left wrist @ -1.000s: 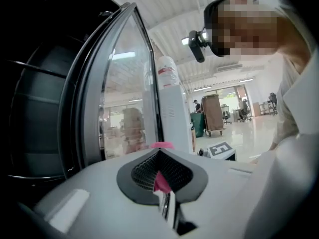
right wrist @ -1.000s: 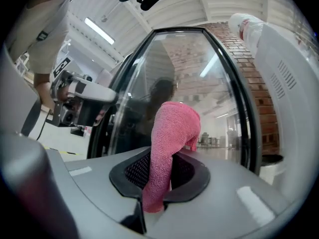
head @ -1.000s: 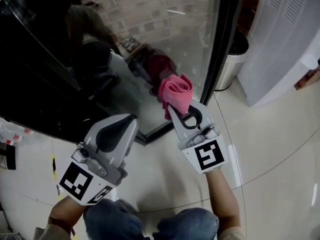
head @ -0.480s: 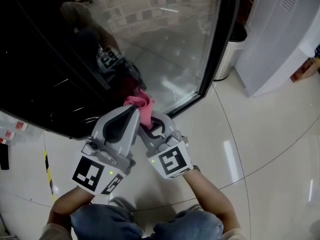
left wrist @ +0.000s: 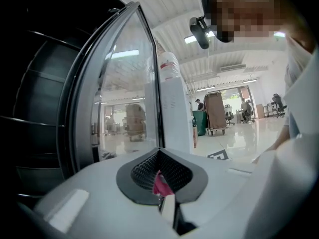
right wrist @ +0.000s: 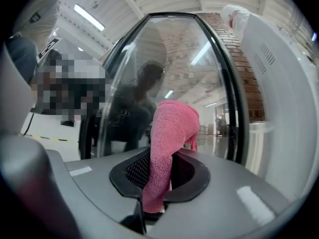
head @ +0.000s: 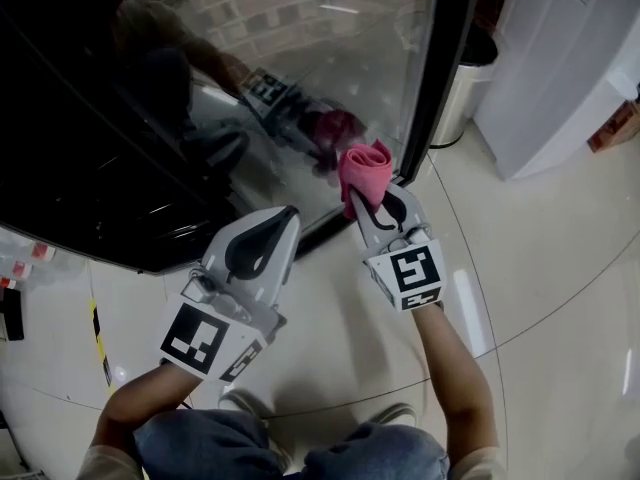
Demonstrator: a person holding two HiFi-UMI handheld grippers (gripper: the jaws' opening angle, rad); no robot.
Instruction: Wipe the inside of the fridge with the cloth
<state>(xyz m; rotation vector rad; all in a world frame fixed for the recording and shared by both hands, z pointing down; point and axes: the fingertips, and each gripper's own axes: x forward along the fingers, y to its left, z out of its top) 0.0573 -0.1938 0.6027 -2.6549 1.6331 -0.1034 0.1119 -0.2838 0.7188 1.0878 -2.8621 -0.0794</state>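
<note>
The pink cloth (head: 362,171) stands bunched above my right gripper (head: 372,203), which is shut on its lower end. In the right gripper view the cloth (right wrist: 172,133) rises out of the jaws in front of the fridge's curved glass door (right wrist: 199,73). My left gripper (head: 283,218) is lower and to the left, apart from the cloth, jaws together. In the left gripper view a small pink sliver shows in the gap of the left gripper (left wrist: 160,183). The glass door (head: 330,58) mirrors both grippers. The dark fridge interior (left wrist: 35,108) with wire shelves lies to the left.
A steel bin (head: 470,98) stands right of the door's black frame (head: 440,78), next to a white cabinet (head: 570,68). The floor is glossy tile, with yellow-black tape (head: 97,338) at the left. The person's knees (head: 300,453) are below the grippers.
Half a second ago the two grippers were side by side with the cloth between them. The right gripper has since moved up and right with the cloth; the left gripper stayed low.
</note>
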